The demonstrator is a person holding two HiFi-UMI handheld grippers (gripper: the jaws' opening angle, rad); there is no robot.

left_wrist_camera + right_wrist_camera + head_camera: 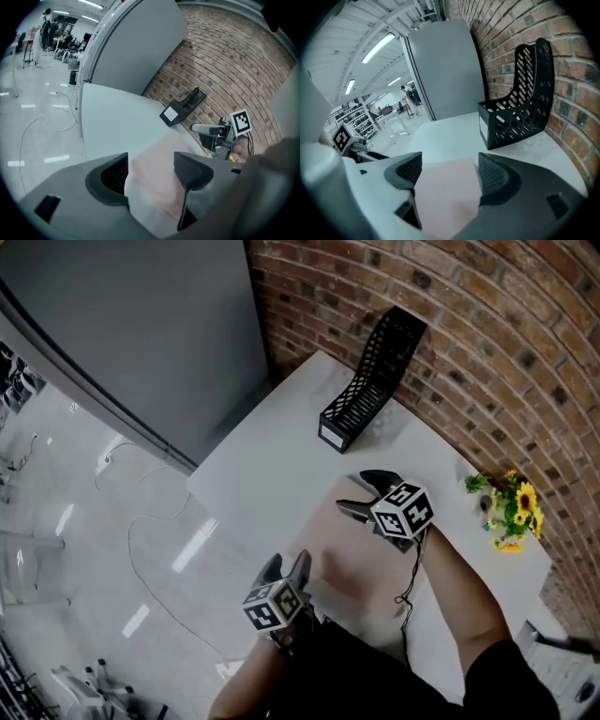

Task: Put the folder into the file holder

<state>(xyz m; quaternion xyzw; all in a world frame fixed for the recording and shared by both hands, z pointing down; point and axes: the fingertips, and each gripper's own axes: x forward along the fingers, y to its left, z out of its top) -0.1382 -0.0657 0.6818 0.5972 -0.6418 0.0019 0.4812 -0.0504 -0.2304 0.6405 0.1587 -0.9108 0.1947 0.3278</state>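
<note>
the left gripper (287, 563) had its jaws wide apart, and its own view showed the pale pink folder (154, 187) lying below the gap, with nothing clamped. the right gripper (354, 491) also stood spread, its jaws either side of the folder's far corner (445, 197) without pinching it. both pointed down and forward over the folder (352, 559), which lay flat on the white table (272, 465), the left gripper at its 7 o'clock end and the right at its 12 o'clock end.

the black file holder (370, 381) stood upright well apart at about 12 o'clock from the right gripper, against the brick wall (487, 334), its open top facing up. yellow flowers (511, 512) sat at 3 o'clock.

the step looked like taking hold of the folder. done well, each gripper would likely need one jaw slipped under an edge, since a flat folder gives little to bite. pinching near opposite ends should keep it from sagging, and tipping it upright before the holder's slot would probably ease the entry.
</note>
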